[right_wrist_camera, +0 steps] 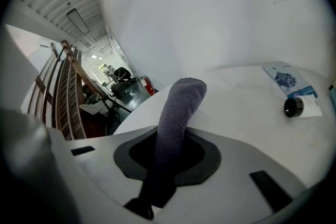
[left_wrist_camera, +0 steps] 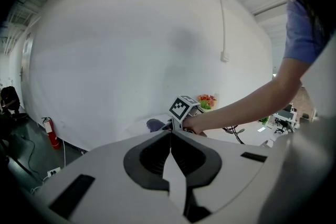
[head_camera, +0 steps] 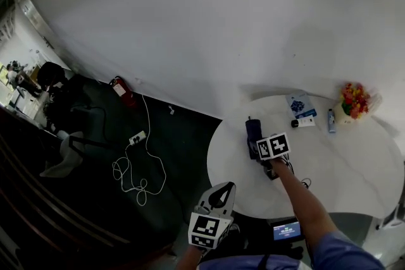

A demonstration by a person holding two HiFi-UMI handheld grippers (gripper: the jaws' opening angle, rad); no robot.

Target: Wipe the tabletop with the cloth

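Clamping cloth [right_wrist_camera: 179, 110] in right gripper [right_wrist_camera: 169, 150]

we find no word, brand or number that we can read anywhere. the marker cube [head_camera: 273, 146] on the right gripper [right_wrist_camera: 172, 136] and the marker cube [head_camera: 207, 229] on the left gripper [left_wrist_camera: 169, 137] bear only black-and-white square patterns, no letters. print on the blue leaflet [head_camera: 300, 102], the fire extinguisher's [head_camera: 121, 90] label and the small lit screen [head_camera: 286, 230] is too blurred to read.
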